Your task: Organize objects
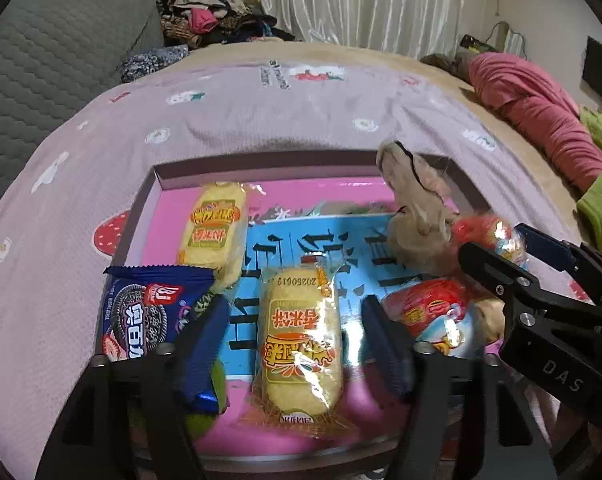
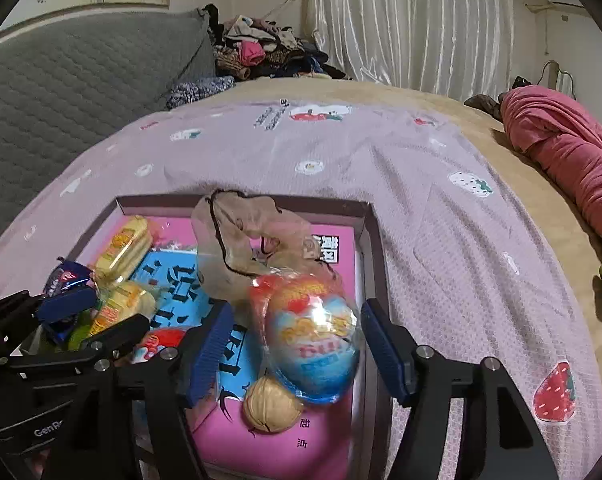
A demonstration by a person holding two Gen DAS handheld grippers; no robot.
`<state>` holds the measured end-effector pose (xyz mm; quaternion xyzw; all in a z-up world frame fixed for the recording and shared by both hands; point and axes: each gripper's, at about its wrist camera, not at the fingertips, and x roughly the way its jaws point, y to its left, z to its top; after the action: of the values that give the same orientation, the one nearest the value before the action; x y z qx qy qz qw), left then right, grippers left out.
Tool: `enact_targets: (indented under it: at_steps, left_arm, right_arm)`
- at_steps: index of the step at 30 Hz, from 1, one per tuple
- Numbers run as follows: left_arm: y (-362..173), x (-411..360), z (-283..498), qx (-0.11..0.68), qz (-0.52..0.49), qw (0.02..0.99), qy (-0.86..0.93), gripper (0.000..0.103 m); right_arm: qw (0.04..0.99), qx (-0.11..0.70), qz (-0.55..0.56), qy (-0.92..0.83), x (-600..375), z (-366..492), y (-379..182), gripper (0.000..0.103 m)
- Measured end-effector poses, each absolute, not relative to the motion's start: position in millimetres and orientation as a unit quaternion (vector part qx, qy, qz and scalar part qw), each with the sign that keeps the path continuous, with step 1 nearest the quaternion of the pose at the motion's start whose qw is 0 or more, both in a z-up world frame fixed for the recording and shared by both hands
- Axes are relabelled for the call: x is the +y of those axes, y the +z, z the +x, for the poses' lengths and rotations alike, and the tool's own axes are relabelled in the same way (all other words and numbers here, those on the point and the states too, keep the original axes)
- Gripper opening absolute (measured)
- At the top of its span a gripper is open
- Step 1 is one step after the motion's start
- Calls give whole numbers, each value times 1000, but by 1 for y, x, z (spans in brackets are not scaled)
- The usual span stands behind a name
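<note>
A shallow box point(image 1: 261, 162) with a pink and blue printed floor lies on the bed. In the left wrist view my left gripper point(image 1: 297, 332) is open around a yellow wrapped cake point(image 1: 299, 344). A second yellow cake point(image 1: 215, 228) lies behind it, and a blue cookie packet point(image 1: 149, 312) sits by the left finger. In the right wrist view my right gripper point(image 2: 295, 344) is open around a red and blue egg-shaped toy point(image 2: 313, 340) in a clear plastic bag point(image 2: 241, 236). A walnut point(image 2: 271, 406) lies below the egg. A second egg toy point(image 1: 429, 312) lies in the box.
The box rests on a lilac patterned sheet point(image 2: 441, 208). A grey quilted headboard point(image 2: 61, 92) is on the left, a pile of clothes point(image 2: 261, 52) and curtains behind, a pink blanket roll point(image 2: 561, 152) and green cloth point(image 1: 601, 208) on the right.
</note>
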<state>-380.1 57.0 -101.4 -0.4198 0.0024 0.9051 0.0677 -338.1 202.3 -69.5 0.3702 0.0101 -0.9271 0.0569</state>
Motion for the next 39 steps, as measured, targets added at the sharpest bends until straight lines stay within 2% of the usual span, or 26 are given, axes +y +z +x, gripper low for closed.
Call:
enact_targets:
  at_steps: [12,14,26,39]
  left_arm:
    - [-80,48,-370,-11,-394,59,917,78]
    - [-76,47,-368,-8,-390,54,919,80]
    - [-46,37,-346,-26,-363,44,931,81]
    - [-9,23,-301,-27,-343,29,939,86]
  right_arm:
    - [53,2,340,-939,205,-328,-52,77]
    - [53,0,332,-942,205,-325,-47,83]
    - [58,-8,297,-953,201,-298,-14,101]
    - [53,18,287,-956,189,-251,29,102]
